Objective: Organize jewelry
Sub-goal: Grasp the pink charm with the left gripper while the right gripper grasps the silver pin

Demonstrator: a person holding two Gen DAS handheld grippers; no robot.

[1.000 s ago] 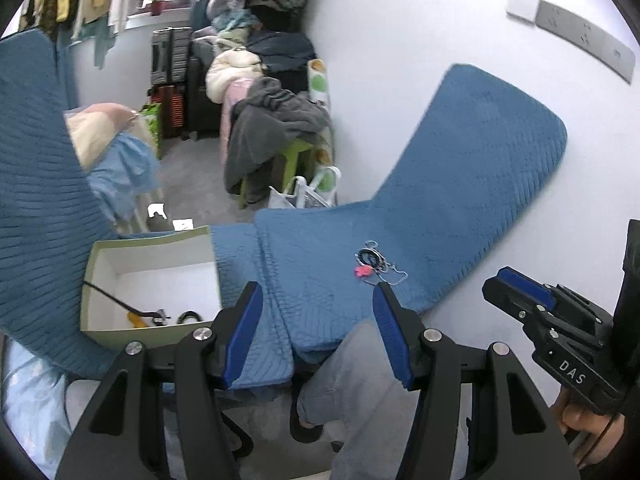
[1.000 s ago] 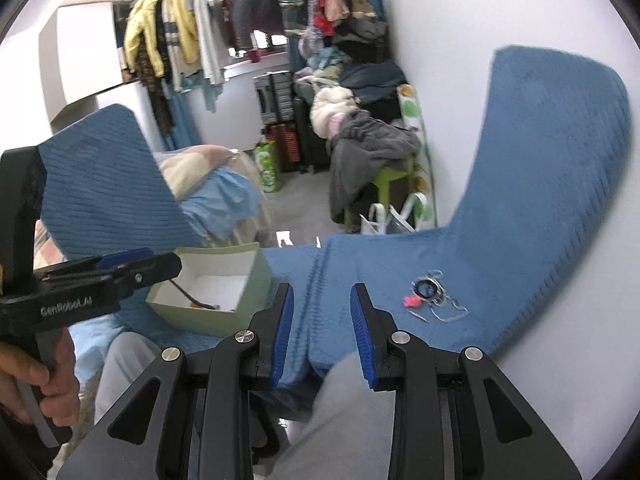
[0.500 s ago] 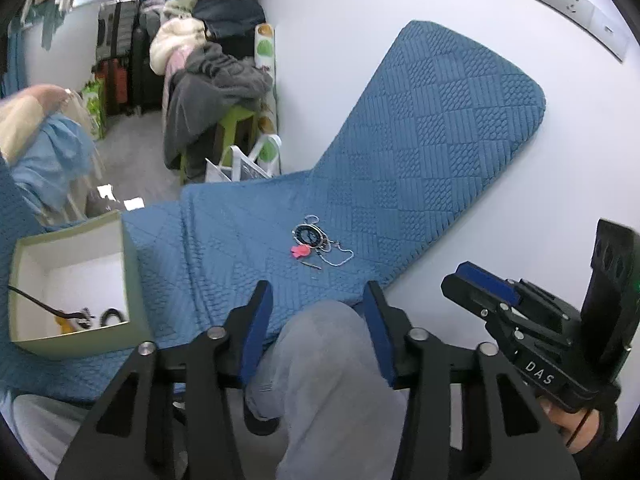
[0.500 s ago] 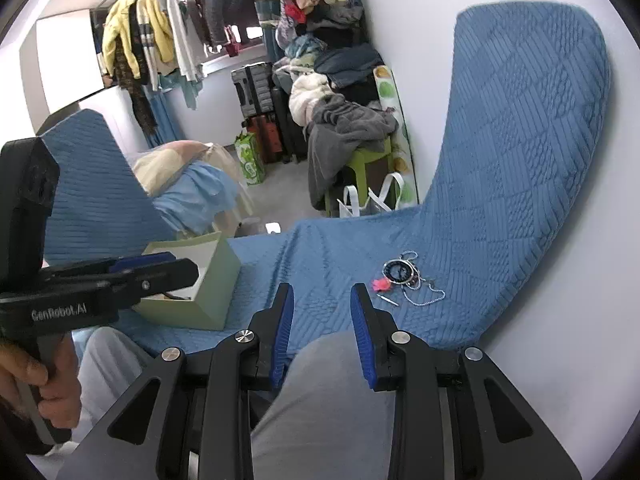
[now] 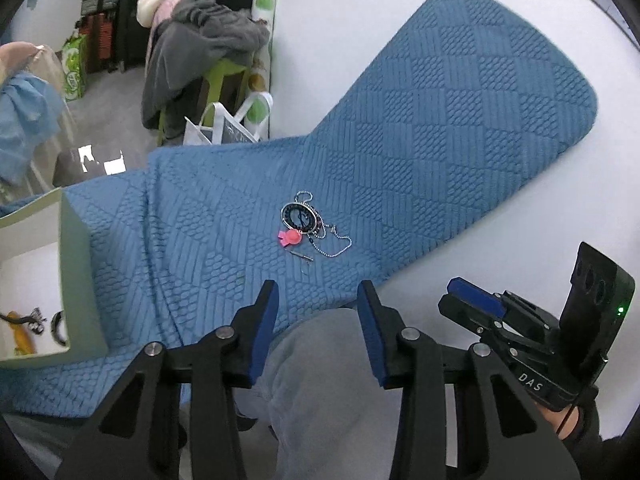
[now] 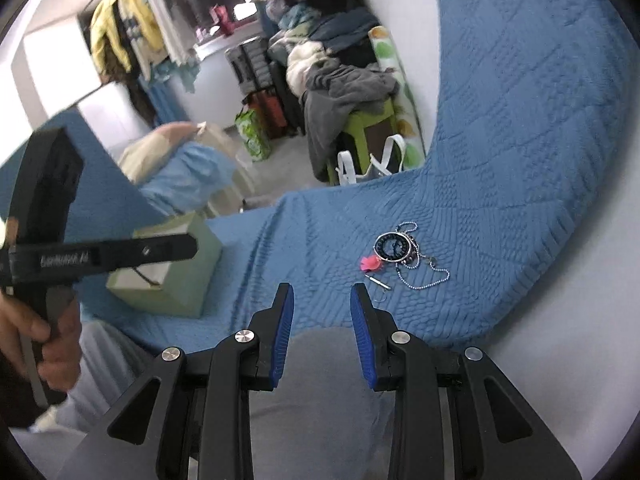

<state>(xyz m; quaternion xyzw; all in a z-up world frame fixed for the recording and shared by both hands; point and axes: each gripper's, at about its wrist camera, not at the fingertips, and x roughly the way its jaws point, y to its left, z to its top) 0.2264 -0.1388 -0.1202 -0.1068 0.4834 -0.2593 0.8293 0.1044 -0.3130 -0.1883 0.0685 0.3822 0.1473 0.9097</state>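
A small heap of jewelry lies on the blue quilted mat (image 5: 400, 140): a dark beaded bracelet (image 5: 299, 218), a pink charm (image 5: 290, 237), a silver ball chain (image 5: 336, 246) and a thin metal pin (image 5: 300, 256). My left gripper (image 5: 317, 286) hangs just short of the heap, its jaws closing with nothing between them. My right gripper (image 6: 321, 289) is open and empty, with the bracelet (image 6: 394, 247) ahead and to its right. A pale green box (image 5: 76, 280) at the left holds a black ring (image 5: 58, 322) and other small pieces.
A person's grey-trousered knee (image 5: 320, 360) sits under both grippers. Beyond the mat's far edge are a white tote bag (image 5: 224, 126), a green stool heaped with grey clothes (image 5: 200, 40) and suitcases. The white wall (image 5: 360, 8) backs the raised end of the mat.
Both grippers have sunk and moved in toward the jewelry heap, which now looks larger and nearer. The left jaws have narrowed. The right jaws kept the same gap.
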